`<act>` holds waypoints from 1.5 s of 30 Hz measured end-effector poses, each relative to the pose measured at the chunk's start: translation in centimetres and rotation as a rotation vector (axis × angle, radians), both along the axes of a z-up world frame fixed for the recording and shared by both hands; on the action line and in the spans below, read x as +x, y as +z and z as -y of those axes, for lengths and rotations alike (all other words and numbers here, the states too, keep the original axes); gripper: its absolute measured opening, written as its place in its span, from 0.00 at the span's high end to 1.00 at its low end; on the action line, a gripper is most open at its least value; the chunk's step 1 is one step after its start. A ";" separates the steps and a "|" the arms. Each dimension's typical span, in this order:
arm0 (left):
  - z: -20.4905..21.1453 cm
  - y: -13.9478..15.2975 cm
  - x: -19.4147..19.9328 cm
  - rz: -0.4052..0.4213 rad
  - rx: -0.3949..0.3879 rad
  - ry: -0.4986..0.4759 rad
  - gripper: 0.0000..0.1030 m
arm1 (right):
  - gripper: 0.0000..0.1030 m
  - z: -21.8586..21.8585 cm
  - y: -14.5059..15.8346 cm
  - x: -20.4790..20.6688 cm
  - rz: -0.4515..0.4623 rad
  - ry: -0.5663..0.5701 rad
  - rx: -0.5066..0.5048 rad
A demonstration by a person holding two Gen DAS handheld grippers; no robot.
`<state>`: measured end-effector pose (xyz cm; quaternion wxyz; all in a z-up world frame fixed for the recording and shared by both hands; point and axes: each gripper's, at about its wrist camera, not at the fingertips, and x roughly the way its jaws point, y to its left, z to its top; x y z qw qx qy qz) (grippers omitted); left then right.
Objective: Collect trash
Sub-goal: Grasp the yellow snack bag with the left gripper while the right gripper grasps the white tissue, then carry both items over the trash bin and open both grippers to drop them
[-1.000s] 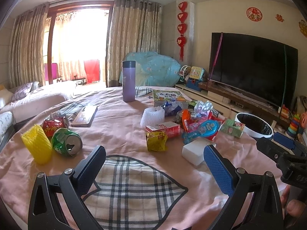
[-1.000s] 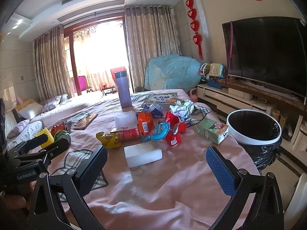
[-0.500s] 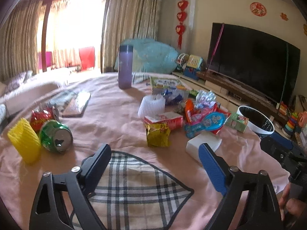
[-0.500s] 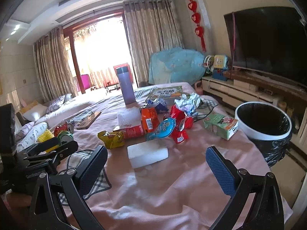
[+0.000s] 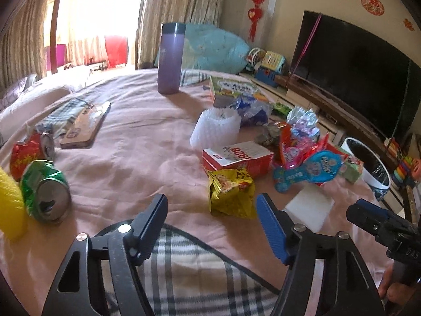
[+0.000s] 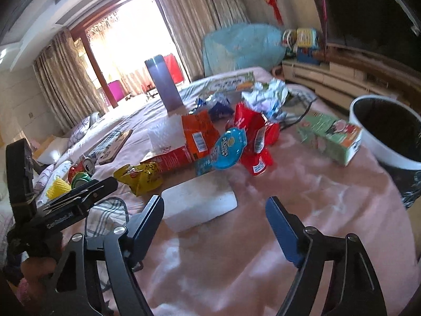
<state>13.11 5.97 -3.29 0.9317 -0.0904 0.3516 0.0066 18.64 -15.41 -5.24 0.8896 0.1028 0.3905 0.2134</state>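
Two crushed cans (image 5: 43, 181), one purple flask (image 5: 170, 59), one bin (image 6: 389, 131).

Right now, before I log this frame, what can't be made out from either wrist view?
- Bin contents: both views show only a dark liner; the right edge crops it in the right wrist view.
- Yellow foam sleeve: cropped by the left edge, left wrist view; mostly behind the left gripper in the right wrist view.
- Printing on the green carton: motion blur, right wrist view.
- Items beneath the wrapper pile: overlapped in both views.
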 end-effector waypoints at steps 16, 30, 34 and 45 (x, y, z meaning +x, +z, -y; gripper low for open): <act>0.4 -2.2 4.6 -0.052 -0.068 -0.121 0.85 | 0.66 -0.8 -3.1 3.5 -0.146 0.058 0.060; 3.9 1.1 0.1 0.035 -0.084 -0.194 0.89 | 0.85 3.4 -0.5 0.3 -0.063 0.037 0.111; 5.8 2.0 -0.4 0.052 -0.080 -0.241 0.89 | 0.86 5.9 0.8 -0.8 -0.023 -0.008 0.124; 11.8 2.3 2.0 0.036 -0.053 -0.373 0.89 | 0.86 13.0 2.3 -1.3 0.029 -0.173 0.122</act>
